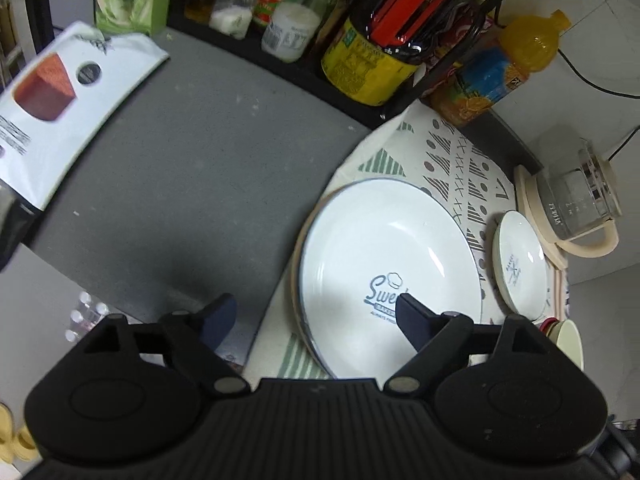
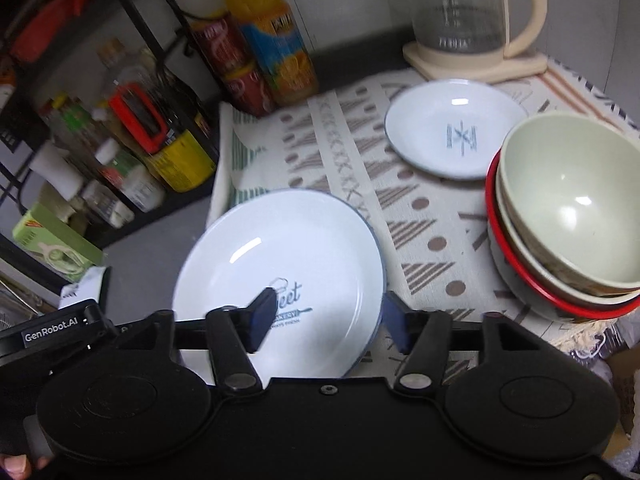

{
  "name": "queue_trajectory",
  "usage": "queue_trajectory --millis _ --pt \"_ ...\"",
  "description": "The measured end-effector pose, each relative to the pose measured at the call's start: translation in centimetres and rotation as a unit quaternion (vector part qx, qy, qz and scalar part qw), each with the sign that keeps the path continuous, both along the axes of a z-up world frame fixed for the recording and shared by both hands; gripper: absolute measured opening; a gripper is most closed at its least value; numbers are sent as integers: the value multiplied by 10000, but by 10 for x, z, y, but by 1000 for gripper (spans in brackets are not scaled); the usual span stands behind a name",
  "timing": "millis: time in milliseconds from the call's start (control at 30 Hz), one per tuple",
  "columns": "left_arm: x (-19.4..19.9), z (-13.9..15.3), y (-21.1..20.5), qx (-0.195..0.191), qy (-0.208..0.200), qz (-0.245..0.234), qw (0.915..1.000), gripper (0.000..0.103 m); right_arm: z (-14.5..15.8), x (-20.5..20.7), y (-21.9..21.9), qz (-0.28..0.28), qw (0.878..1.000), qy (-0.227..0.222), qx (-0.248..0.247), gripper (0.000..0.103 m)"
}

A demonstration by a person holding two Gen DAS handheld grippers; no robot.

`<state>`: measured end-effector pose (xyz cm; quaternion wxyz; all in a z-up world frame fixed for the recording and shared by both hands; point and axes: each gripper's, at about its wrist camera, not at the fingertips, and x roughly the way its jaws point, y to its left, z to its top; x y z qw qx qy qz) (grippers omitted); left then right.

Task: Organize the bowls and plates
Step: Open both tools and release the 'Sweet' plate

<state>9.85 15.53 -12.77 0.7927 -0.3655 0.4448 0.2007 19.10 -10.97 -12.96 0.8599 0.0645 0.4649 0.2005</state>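
A large white plate point(image 1: 380, 240) point(image 2: 260, 240) with a blue rim and a "Sweet" logo lies on a patterned cloth point(image 1: 460, 152) point(image 2: 340, 140), on top of another plate whose tan rim shows at its left. My left gripper point(image 1: 314, 312) is open and straddles the plate's left rim without pressing it. My right gripper point(image 2: 330, 308) is open over the plate's right rim. A small white plate point(image 1: 520, 264) point(image 2: 452, 128) sits farther back on the cloth. Stacked bowls point(image 2: 568, 200) point(image 1: 568, 340), cream inside red-rimmed, stand at the right.
A glass jug point(image 1: 580, 196) point(image 2: 460, 4) on a cream base stands behind the small plate. An orange juice bottle point(image 1: 512, 60) point(image 2: 276, 40) and a black rack of jars point(image 1: 360, 60) point(image 2: 160, 140) line the back. A white package point(image 1: 60, 100) lies on the grey counter point(image 1: 200, 160).
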Motion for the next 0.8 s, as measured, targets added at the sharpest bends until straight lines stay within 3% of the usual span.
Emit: queue_trajectory --millis 133,233,500,800 --pt "-4 6 -5 -23 -110 -145 9998 94 13 -10 -11 -56 9996 -284 76 89" --pt "-4 10 -12 -19 -202 -264 9994 101 22 -19 -20 -120 9988 -472 97 99" --pt "-3 25 -35 59 -486 -549 9973 103 40 -31 -45 -334 9967 -740 82 102" --pt "19 29 -58 193 -521 -817 9951 103 44 -22 -63 -589 9944 -869 119 102"
